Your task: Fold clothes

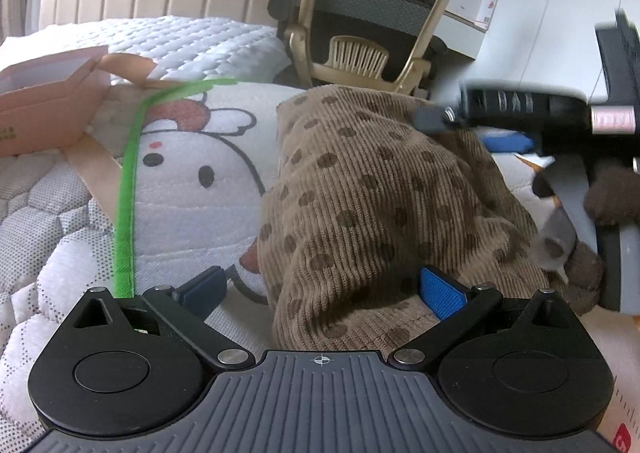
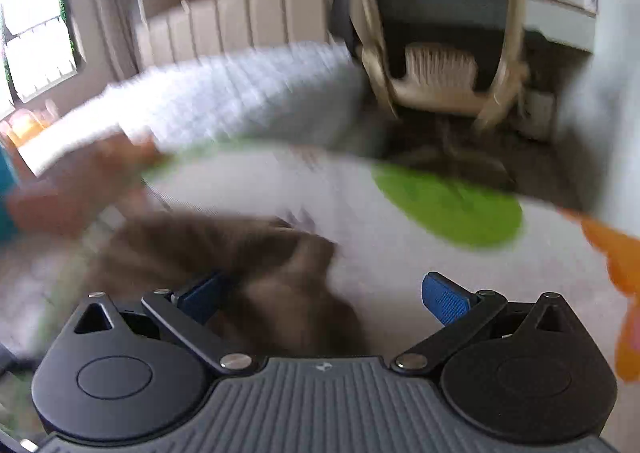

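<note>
Cloth (image 1: 360, 193) lies heaped on the mat (image 1: 192, 189), running from 12 o'clock down between the left gripper's (image 1: 322, 291) wide jaws, nearer than the wide-open, blurred right gripper (image 2: 322, 293).

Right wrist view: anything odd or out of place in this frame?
It is heavily motion-blurred, so detail is lost. The brown spotted garment lies bunched, not flat, on the cartoon-print pad, and a pink box sits at the pad's far left corner. Both grippers, left and right, are open. Nothing looks damaged.
</note>
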The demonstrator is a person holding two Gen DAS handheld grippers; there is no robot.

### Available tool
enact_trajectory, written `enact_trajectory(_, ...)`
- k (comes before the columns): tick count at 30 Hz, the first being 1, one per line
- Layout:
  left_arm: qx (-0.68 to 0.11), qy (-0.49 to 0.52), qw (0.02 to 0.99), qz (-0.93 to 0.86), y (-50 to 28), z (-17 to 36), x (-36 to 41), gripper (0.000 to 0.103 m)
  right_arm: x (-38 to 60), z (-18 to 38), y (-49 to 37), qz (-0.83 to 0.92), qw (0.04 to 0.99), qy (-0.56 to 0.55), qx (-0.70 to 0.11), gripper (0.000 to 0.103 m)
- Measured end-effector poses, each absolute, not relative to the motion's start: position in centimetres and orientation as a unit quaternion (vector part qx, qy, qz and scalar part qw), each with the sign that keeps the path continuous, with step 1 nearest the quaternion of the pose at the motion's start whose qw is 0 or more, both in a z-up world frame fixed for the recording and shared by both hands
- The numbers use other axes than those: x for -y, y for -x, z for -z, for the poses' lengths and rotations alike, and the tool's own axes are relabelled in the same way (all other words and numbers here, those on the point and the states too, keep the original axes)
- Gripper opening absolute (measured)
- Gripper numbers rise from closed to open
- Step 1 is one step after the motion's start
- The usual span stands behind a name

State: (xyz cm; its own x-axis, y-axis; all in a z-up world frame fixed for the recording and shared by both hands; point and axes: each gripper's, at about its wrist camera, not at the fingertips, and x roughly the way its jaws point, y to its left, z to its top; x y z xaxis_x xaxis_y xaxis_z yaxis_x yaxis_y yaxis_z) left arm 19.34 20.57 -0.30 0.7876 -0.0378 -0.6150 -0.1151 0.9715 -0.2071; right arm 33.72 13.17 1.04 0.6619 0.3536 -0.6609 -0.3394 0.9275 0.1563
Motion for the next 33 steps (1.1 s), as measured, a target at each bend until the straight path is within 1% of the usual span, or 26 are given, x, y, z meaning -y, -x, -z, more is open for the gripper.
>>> enact_trajectory(2,-0.325,0.117,0.938,-0.019,-19.3,0.3,-20.5,0.103,-12.1,-0.6,-33.9,-0.190,0.906,-0.042,-0.376,0.103)
enact_trajectory(3,-0.325,0.116,0.938,-0.019,-19.3,0.3,-20.5,0.103,-12.1,-0.7,-33.9,-0.187,0.907,-0.040,-0.375,0.103)
enact_trajectory(7,-0.325,0.116,0.938,-0.020,-19.3,0.4,-20.5,0.103,-13.2,-2.1,-32.8,-0.175,0.919,-0.005,-0.353,0.103)
enact_trajectory(13,-0.325,0.121,0.938,-0.022,-19.4,0.4,-20.6,0.103,-13.7,-5.0,-31.4,-0.253,0.916,-0.053,-0.308,0.103)
enact_trajectory(14,-0.326,0.121,0.937,-0.022,-19.4,0.4,-20.6,0.103,-14.3,-4.9,-31.4,-0.261,0.914,-0.047,-0.307,0.103)
enact_trajectory(17,-0.325,0.121,0.937,-0.022,-19.4,0.4,-20.6,0.103,-16.7,-2.6,-32.3,-0.242,0.908,0.005,-0.342,0.103)
enact_trajectory(19,-0.325,0.123,0.937,-0.022,-19.3,0.4,-20.6,0.103,-16.7,-2.0,-32.8,-0.241,0.906,-0.013,-0.348,0.103)
enact_trajectory(21,-0.325,0.130,0.937,-0.021,-19.3,0.4,-20.8,0.103,-16.2,-2.6,-32.4,-0.236,0.907,-0.020,-0.348,0.103)
enact_trajectory(24,-0.323,0.141,0.935,-0.018,-19.3,0.5,-21.1,0.103,-14.8,-3.5,-30.2,-0.227,0.917,-0.018,-0.327,0.103)
enact_trajectory(27,-0.323,0.133,0.937,-0.022,-19.3,0.4,-20.9,0.103,-12.7,-3.3,-28.3,-0.199,0.925,-0.018,-0.322,0.103)
enact_trajectory(30,-0.324,0.128,0.937,-0.026,-19.4,0.4,-20.7,0.103,-11.4,-1.3,-27.8,-0.163,0.921,0.011,-0.353,0.103)
enact_trajectory(33,-0.326,0.122,0.937,-0.029,-19.4,0.4,-20.5,0.103,-9.8,-0.2,-27.2,-0.166,0.919,-0.015,-0.356,0.103)
